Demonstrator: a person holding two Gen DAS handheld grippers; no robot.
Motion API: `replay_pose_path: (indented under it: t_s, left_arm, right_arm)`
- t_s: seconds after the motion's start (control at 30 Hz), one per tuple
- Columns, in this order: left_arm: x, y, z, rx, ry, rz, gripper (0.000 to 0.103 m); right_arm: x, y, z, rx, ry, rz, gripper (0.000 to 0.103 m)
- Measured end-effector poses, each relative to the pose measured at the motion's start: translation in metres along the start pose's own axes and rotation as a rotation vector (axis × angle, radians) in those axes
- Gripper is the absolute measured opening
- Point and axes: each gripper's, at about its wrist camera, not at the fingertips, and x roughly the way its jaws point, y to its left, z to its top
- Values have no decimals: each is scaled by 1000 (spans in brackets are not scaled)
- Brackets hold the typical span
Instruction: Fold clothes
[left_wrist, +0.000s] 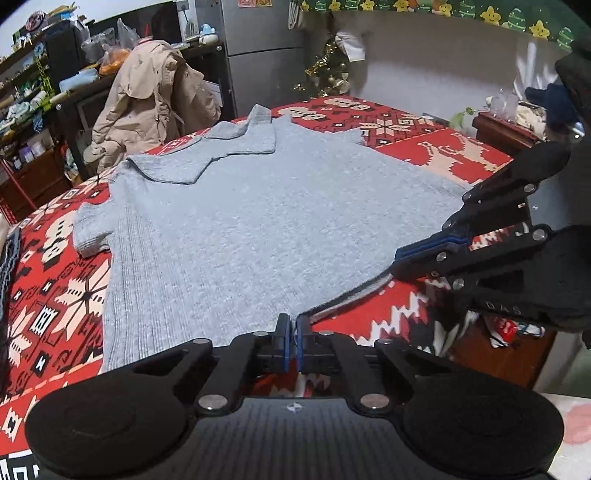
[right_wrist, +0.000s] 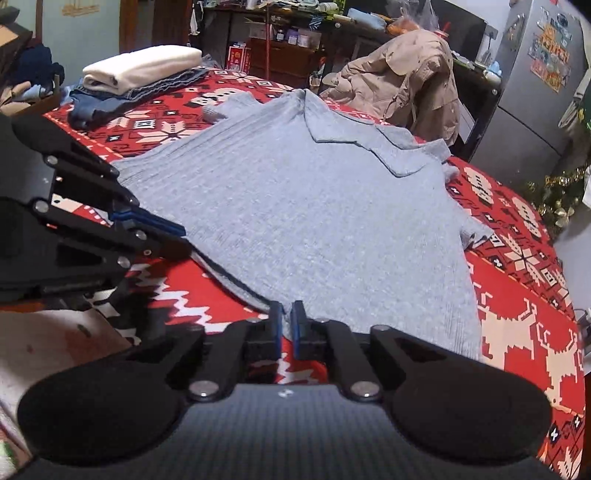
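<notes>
The grey knit polo shirt (left_wrist: 258, 221) lies flat on the red patterned bed cover (left_wrist: 424, 147). The left gripper (left_wrist: 291, 332) and right gripper (right_wrist: 286, 317) are both closed on its near hem, likely to lift it for folding. Only the right view shows the folded clothes stack (right_wrist: 140, 74).

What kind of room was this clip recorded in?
Probably a lived-in home room: a fridge, cluttered shelves, a coat over a chair and a small decorated tree surround the table.
</notes>
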Motion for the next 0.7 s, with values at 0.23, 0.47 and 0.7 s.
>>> replay_pose_path:
  t_s: [0.23, 0.47, 0.7]
  left_arm:
    - [-5, 4, -9, -41, 35, -4, 6]
    - [-23, 20, -6, -185, 5, -33, 24]
    - [-44, 39, 21, -334, -73, -61, 34]
  right_arm:
    - [-10, -2, -11, 61, 8, 53, 0]
    - [-33, -16, -11, 190, -70, 54, 10]
    - [-73, -47, 8, 331, -170, 7, 53]
